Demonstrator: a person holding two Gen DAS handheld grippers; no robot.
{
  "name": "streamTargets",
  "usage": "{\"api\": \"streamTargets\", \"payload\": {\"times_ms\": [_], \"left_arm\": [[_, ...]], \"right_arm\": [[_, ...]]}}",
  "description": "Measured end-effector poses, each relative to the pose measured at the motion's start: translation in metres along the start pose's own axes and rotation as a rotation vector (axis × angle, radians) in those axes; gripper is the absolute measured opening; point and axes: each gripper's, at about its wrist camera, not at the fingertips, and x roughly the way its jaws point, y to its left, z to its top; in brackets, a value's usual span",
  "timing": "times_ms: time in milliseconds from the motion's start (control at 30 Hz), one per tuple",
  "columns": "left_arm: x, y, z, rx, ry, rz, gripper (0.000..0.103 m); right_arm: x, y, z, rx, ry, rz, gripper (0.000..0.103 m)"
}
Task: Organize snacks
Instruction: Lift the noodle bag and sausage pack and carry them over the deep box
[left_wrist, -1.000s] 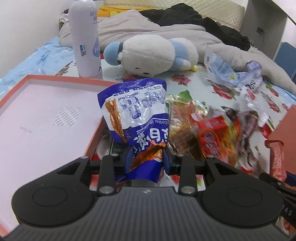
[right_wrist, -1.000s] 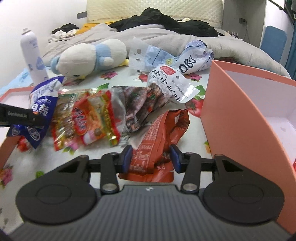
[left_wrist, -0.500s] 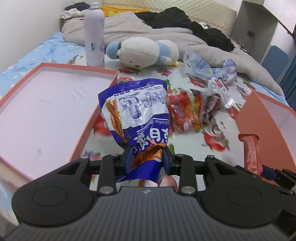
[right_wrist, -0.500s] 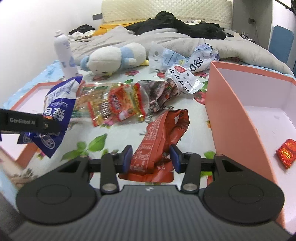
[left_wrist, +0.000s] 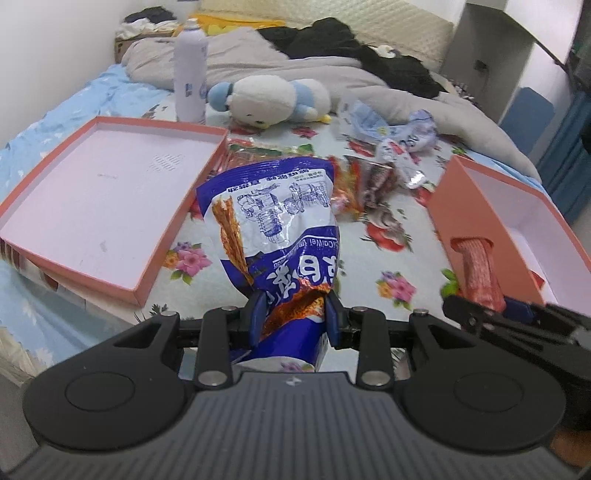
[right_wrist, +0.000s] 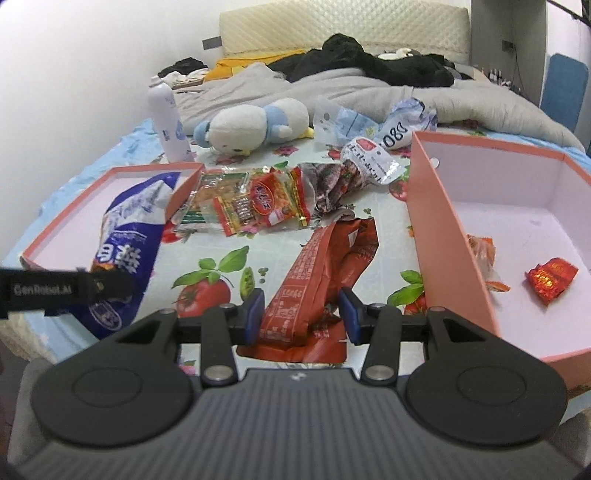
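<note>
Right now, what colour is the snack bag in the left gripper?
Blue and white snack bag, clearest in the left wrist view.

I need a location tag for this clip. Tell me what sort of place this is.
Most likely a bedroom, with the sorting done on a bed: a padded headboard, a rumpled grey duvet and a plush toy lie beyond the snacks on a printed sheet.

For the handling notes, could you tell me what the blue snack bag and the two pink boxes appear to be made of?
Blue snack bag: thin glossy plastic film, probably foil-lined; it crinkles and catches glare where the left gripper pinches it.
Shallow pink box and deep pink box: likely matte paperboard, with stiff straight walls, crisp corners, a salmon outside and a pale dull lining.
</note>
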Motion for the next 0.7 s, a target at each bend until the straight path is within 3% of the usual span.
{"api": "streamTargets", "payload": {"times_ms": [367, 700], "left_arm": [[-0.060, -0.022, -0.020, 0.022, -0.051, -0.068, 0.038], [-0.112, -0.065, -0.025, 0.037, -0.107, -0.135, 0.038]], "right_arm": [[-0.065, -0.005, -0.008, -0.003, -0.048, -0.019, 0.047], [-0.120, -0.024, -0.013, 0.019, -0.092, -0.030, 0.047]]}}
